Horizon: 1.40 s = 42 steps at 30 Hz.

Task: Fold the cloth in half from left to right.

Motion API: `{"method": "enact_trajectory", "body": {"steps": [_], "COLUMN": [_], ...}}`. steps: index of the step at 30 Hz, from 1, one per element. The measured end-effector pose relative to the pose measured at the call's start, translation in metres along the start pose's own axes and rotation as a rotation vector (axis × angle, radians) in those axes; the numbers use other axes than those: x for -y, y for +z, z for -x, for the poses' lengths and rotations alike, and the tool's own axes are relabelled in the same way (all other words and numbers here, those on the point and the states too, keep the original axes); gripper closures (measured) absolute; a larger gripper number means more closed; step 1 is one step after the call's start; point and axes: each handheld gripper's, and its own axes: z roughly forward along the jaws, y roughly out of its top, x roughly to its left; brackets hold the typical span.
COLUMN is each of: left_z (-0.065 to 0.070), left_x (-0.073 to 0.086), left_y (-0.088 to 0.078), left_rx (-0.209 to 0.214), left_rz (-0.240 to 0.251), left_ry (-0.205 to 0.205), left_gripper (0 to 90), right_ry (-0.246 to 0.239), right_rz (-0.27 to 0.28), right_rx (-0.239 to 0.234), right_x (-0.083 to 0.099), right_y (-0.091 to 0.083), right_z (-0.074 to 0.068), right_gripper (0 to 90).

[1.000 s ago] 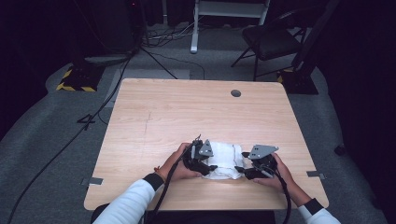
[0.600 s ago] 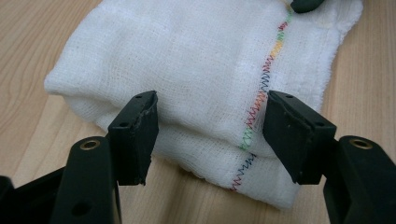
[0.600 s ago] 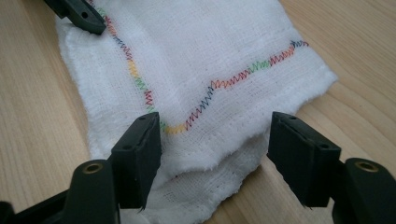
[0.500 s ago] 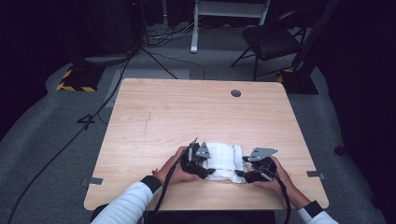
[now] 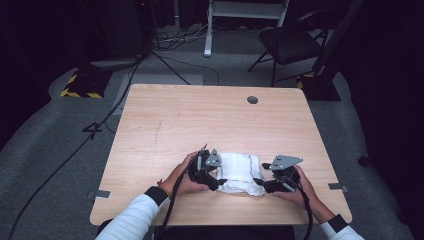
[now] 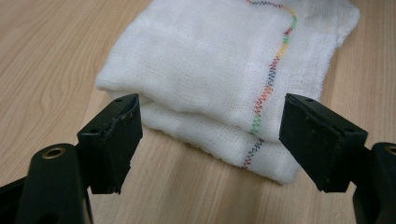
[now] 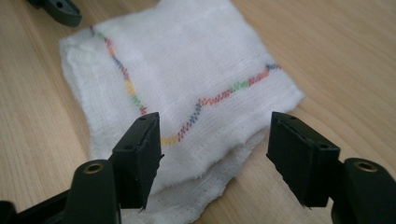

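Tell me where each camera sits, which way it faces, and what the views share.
High view: above the person's side, facing forward and down on the table; both forearms, left gripper and right gripper show.
Left gripper view: rides the left gripper, looking along its open jaws at the folded white cloth.
Right gripper view: rides the right gripper, jaws open over the cloth's stitched edge.
Shared: all three show the cloth with its multicoloured stitching.

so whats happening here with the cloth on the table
A person is working on a folded white cloth with rainbow stitching, lying near the front of the wooden table, a handheld gripper at each end. The left gripper has just been opening its jaws, and they now stand apart at the folded edge without pressing it. The right gripper is also open over the opposite edge.
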Motion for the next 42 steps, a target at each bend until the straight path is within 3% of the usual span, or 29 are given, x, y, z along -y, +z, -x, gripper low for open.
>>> {"method": "enact_trajectory", "body": {"steps": [5,13,17,21,28,42], "left_z": [-0.002,-0.001,-0.005,-0.007,-0.009,-0.014], "left_x": [0.006,0.029,0.045,0.057,0.073,0.09], "left_y": [-0.01,-0.027,-0.038,-0.046,-0.052,-0.062], "left_rx": [-0.014,-0.044,-0.076,-0.105,-0.126,-0.145], "left_rz": [-0.005,-0.026,-0.034,-0.041,-0.06,-0.067], "left_ry": [-0.013,-0.022,-0.039,-0.053,-0.063,-0.102], "left_gripper": [21.8,21.5,20.9,20.5,20.1,19.9], "right_ry": [0.001,-0.022,-0.024,0.003,0.004,0.018], "right_rz": [0.021,-0.015,-0.04,-0.031,-0.038,-0.047], "right_rx": [-0.001,-0.054,-0.054,-0.052,-0.042,-0.024], "right_x": [-0.003,-0.009,-0.008,-0.008,-0.013,-0.028], "right_y": [-0.003,0.019,0.031,0.036,0.042,0.059], "right_z": [-0.001,-0.014,-0.017,-0.014,-0.009,0.016], "right_gripper": [34.1,30.9,28.6,27.7,28.5,29.1]}}
